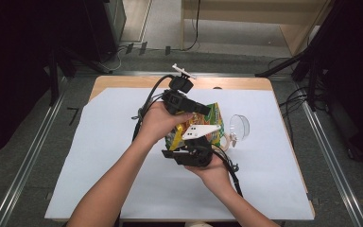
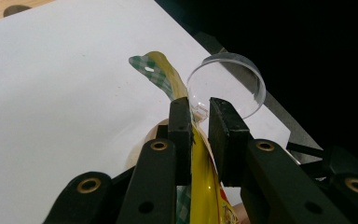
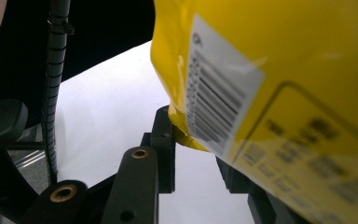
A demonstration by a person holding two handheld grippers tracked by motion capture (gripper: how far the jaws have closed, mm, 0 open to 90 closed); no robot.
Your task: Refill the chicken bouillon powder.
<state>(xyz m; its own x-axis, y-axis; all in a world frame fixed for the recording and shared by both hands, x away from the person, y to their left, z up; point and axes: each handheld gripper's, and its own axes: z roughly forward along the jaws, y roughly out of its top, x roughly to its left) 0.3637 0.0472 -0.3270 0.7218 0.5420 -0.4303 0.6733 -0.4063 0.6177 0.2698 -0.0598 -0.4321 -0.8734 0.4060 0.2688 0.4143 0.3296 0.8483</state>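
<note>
Yellow foil made up most of the snack bag (image 1: pixel 212 124), which was held up above the middle of the bench (image 1: pixel 123 85) between both grippers. In the right gripper view its back carried a white sticker with a barcode (image 3: pixel 216 95) and a boxed panel of print too blurred to read. No brand name could be made out.

The left gripper (image 2: pixel 199 122) had its jaws narrowed onto the bag's green-checked top edge, pinching it. The right gripper (image 1: pixel 187 152) met the bag's lower corner, which sat between its jaws; whether they were closed on it could not be told.

A clear, empty plastic cup (image 1: pixel 239 126) lay on its side just right of the bag. White sheeting (image 1: pixel 123 165) covered the wooden bench. Grey floor, metal rails and loose cables surrounded it.
</note>
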